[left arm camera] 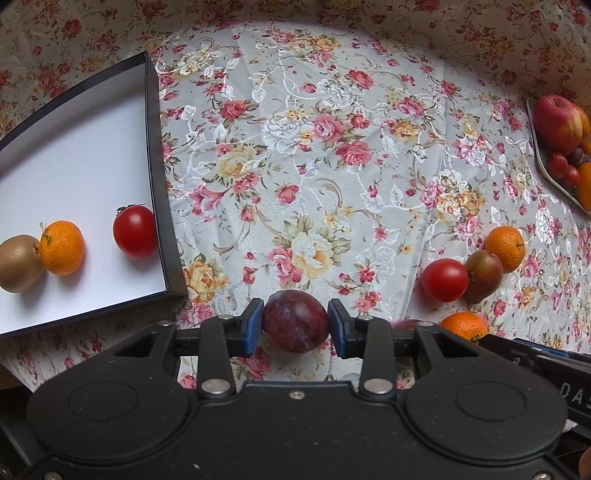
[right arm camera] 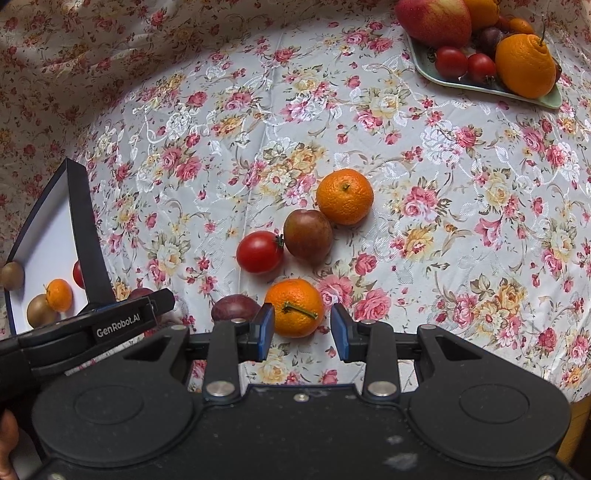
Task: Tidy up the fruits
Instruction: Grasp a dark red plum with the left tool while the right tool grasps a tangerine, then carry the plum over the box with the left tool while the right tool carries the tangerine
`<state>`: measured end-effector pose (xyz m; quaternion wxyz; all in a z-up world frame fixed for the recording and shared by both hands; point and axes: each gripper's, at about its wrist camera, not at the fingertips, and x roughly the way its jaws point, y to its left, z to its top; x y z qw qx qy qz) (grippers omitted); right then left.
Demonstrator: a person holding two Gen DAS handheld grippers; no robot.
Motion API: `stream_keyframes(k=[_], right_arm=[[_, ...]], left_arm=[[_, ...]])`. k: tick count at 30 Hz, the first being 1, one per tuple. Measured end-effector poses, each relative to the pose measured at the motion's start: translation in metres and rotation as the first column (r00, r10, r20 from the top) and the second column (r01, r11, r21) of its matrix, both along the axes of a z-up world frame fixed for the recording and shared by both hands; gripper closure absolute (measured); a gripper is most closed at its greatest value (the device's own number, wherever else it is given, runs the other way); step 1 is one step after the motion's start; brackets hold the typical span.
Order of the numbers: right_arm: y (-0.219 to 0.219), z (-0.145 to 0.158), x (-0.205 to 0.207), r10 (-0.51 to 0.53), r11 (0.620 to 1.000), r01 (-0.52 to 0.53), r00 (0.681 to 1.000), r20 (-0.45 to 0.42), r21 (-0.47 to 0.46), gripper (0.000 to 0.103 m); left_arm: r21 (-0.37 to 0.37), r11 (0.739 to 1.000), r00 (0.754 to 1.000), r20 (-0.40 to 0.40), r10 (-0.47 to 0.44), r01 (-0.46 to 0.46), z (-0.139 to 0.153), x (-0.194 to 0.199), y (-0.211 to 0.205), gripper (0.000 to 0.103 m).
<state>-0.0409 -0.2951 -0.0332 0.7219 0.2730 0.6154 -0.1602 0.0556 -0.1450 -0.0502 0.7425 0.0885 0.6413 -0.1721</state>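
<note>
Far left on the tabletop [left arm camera: 332, 166], under a flowery cloth [right arm camera: 229, 110]: a dark box [left arm camera: 155, 155] with a white floor. Inside the box, left to right, a brown kiwi [left arm camera: 16, 264] touching a small orange [left arm camera: 62, 247], then a red tomato [left arm camera: 135, 230] right up against the box's right wall. From the right wrist view, a second kiwi [right arm camera: 11, 275] too, farther back in the same box.

Just right of the box's near corner: the left gripper [left arm camera: 295, 325], jaws pinching a dark purple plum [left arm camera: 295, 320] from both sides, blue pads [left arm camera: 252, 326] pressed on its skin. Cannot tell whether the plum is lifted or resting on the cloth.

Next along, loose fruit on the cloth. Another purple plum [right arm camera: 234, 308], partly hidden behind the right gripper. Then a red tomato [right arm camera: 259, 252] touching a brown-red fruit [right arm camera: 307, 236], and that one touching an orange [right arm camera: 344, 196] behind it, all in a slanted row. Nearer, a second orange [right arm camera: 295, 307] with a green stalk.

Right gripper [right arm camera: 303, 328] low over that near orange, jaws spread wide. Left pad just beside the orange's edge, right pad apart from it, with most of the orange just beyond the tips.

Far right, at the back: a pale green tray [right arm camera: 480, 85], piled with fruit. On it a big red apple [right arm camera: 434, 18], two little red tomatoes [right arm camera: 450, 62], a bumpy big orange [right arm camera: 526, 66], a dark plum [right arm camera: 489, 38] and more orange fruit behind.
</note>
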Motion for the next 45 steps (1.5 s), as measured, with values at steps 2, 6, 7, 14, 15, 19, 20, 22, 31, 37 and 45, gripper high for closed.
stream_keyframes(k=[2, 6, 7, 14, 15, 19, 20, 22, 31, 37, 45], right_arm=[[0.003, -0.002, 0.003, 0.002, 1.000, -0.002, 1.000, -0.004, 0.001, 0.066], [0.008, -0.008, 0.010, 0.006, 1.000, -0.007, 1.000, -0.018, -0.021, 0.066], [0.009, -0.009, 0.012, 0.006, 0.999, -0.007, 1.000, -0.025, -0.031, 0.066], [0.025, -0.021, 0.023, 0.040, 0.992, -0.045, 0.998, -0.046, -0.115, 0.060], [0.027, -0.024, 0.025, 0.045, 0.990, -0.052, 0.998, -0.052, -0.130, 0.058], [0.036, -0.035, 0.028, 0.063, 0.980, -0.077, 0.995, -0.078, -0.182, 0.057], [0.038, -0.038, 0.029, 0.067, 0.979, -0.082, 0.994, -0.086, -0.187, 0.057], [0.041, -0.046, 0.029, 0.073, 0.976, -0.093, 0.992, -0.104, -0.199, 0.057], [0.037, -0.047, 0.031, 0.066, 0.977, -0.082, 0.994, -0.084, -0.195, 0.058], [0.007, -0.042, 0.031, -0.032, 0.989, 0.020, 0.997, -0.074, -0.149, 0.059], [-0.005, -0.021, 0.028, -0.052, 0.981, 0.049, 0.999, -0.011, -0.185, 0.059]], left_arm=[[-0.013, 1.000, 1.000, -0.001, 0.002, -0.002, 0.002, -0.001, 0.003, 0.057], [-0.024, 1.000, 1.000, 0.012, 0.008, -0.007, 0.009, -0.002, 0.009, 0.057], [-0.025, 1.000, 1.000, 0.015, 0.010, -0.010, 0.010, -0.001, 0.011, 0.057], [-0.041, 0.999, 0.999, 0.027, 0.026, -0.025, 0.021, 0.000, 0.019, 0.057], [-0.046, 0.999, 0.999, 0.029, 0.029, -0.027, 0.023, 0.001, 0.020, 0.057], [-0.070, 0.997, 0.998, 0.048, 0.042, -0.038, 0.036, 0.001, 0.021, 0.057], [-0.072, 0.996, 0.997, 0.058, 0.048, -0.044, 0.039, 0.002, 0.021, 0.057], [-0.071, 0.996, 0.995, 0.085, 0.059, -0.053, 0.045, 0.001, 0.021, 0.057], [-0.085, 0.995, 0.992, 0.115, 0.057, -0.048, 0.056, 0.003, 0.025, 0.057], [-0.102, 0.991, 0.989, 0.114, 0.094, -0.082, 0.059, 0.008, 0.033, 0.057], [-0.111, 0.988, 0.986, 0.122, 0.116, -0.103, 0.063, 0.011, 0.039, 0.057]])
